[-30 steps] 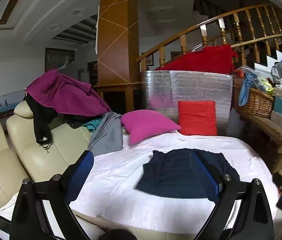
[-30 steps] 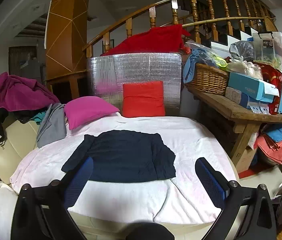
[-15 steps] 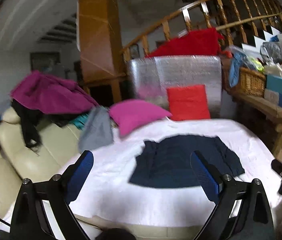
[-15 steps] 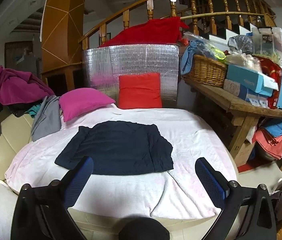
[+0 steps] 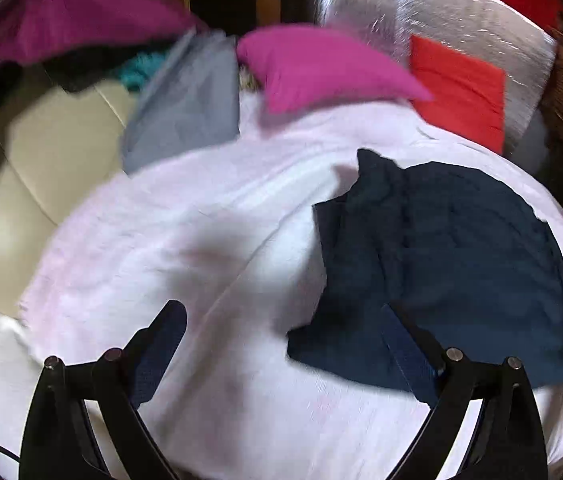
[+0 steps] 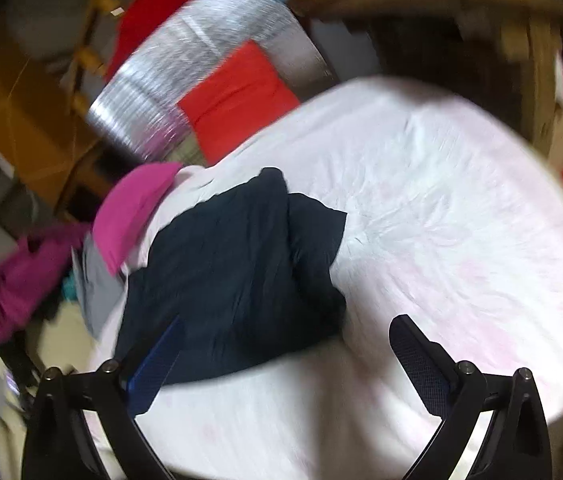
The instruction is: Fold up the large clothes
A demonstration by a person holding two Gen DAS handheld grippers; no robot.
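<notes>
A dark navy garment [image 5: 453, 264] lies spread flat on a white-covered round surface [image 5: 185, 248]. My left gripper [image 5: 281, 332] is open above the sheet, its right finger over the garment's near left corner. In the right wrist view the same navy garment [image 6: 237, 276] lies left of centre. My right gripper [image 6: 285, 344] is open above its near right edge, with the left finger over the cloth and the right finger over bare white sheet [image 6: 461, 216]. Neither gripper holds anything. Both views are blurred by motion.
A magenta pillow [image 5: 321, 68], a red cushion [image 5: 461, 88] and a silver foil panel [image 5: 441, 12] stand at the far edge. A grey cloth [image 5: 189, 100] and a purple garment [image 5: 61, 20] lie on the cream sofa [image 5: 49, 152] at left. A wooden bench [image 6: 481, 4] is at right.
Both grippers have dropped and tilted down toward the surface, closing in on the navy garment's near edge. The garment fills more of each view. Both stay open.
</notes>
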